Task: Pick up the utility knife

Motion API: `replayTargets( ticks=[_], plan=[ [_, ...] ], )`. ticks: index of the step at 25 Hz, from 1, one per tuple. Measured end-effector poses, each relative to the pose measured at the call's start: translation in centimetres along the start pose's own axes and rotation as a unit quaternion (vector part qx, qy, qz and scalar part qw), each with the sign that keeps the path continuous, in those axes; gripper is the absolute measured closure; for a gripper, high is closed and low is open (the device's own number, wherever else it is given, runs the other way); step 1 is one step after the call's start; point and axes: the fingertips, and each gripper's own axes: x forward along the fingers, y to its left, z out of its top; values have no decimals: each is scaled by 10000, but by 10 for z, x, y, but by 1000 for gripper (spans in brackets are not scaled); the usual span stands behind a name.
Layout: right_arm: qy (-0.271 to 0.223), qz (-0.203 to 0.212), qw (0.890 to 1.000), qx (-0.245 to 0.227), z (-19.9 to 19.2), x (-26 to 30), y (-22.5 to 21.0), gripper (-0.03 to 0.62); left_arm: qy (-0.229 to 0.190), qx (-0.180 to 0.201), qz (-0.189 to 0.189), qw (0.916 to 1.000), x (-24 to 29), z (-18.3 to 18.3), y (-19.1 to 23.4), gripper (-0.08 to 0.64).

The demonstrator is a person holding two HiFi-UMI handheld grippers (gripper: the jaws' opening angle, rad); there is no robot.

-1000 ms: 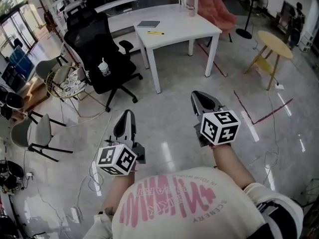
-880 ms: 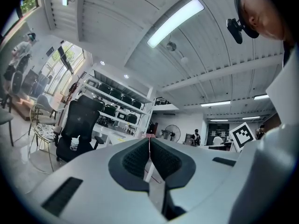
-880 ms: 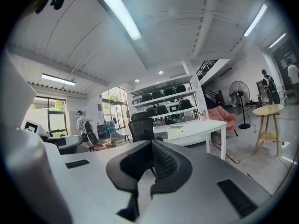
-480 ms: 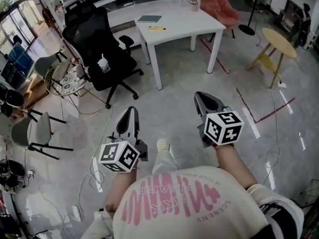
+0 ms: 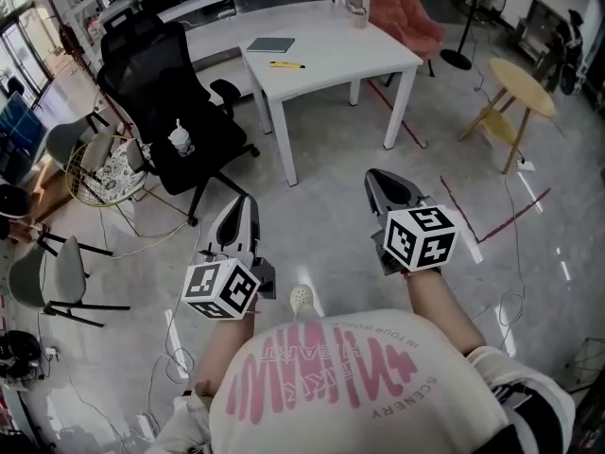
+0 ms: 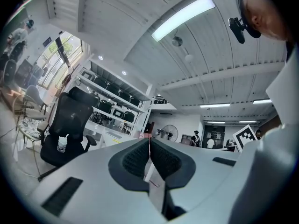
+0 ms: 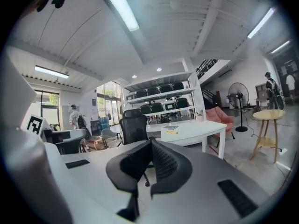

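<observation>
Utility knife (image 5: 286,64): it lay by the near-left corner of the white tabletop (image 5: 350,50), just in front of a notebook (image 5: 270,44).
Left gripper (image 5: 246,202): my jaws were pressed together and empty, well short of the table.
Right gripper (image 5: 378,179): my jaws were together on nothing, with the knife far ahead-left.

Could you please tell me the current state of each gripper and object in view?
left gripper, shut, empty.
right gripper, shut, empty.
utility knife, lying flat on the white table, untouched.
notebook, closed, flat on the white table.
cup, upright on the black office chair.
</observation>
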Motion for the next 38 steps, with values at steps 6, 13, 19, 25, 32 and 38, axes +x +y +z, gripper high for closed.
replayTargets(
  ticks=[6, 13, 19, 25, 32, 38],
  plan=[
    [-7, -51, 9999, 128, 40, 86, -16, 578, 82, 13, -19, 10000, 81, 36, 54, 535],
    [-213, -101, 9994, 241, 68, 182, -28, 578, 168, 58, -136, 9998, 161, 55, 120, 535],
    [-316, -150, 9988, 335, 82, 239, -36, 578, 41, 82, -223, 9997, 212, 76, 158, 535],
    [-354, -141, 9986, 376, 96, 276, -46, 578, -13, 83, -243, 9997, 244, 88, 179, 535],
    [-202, -159, 9983, 517, 80, 312, -54, 578, 87, 20, -258, 9996, 264, 84, 204, 535],
    [204, -220, 9982, 521, 52, 332, -67, 578, 522, -352, -436, 9971, 289, 49, 212, 535]
  ],
)
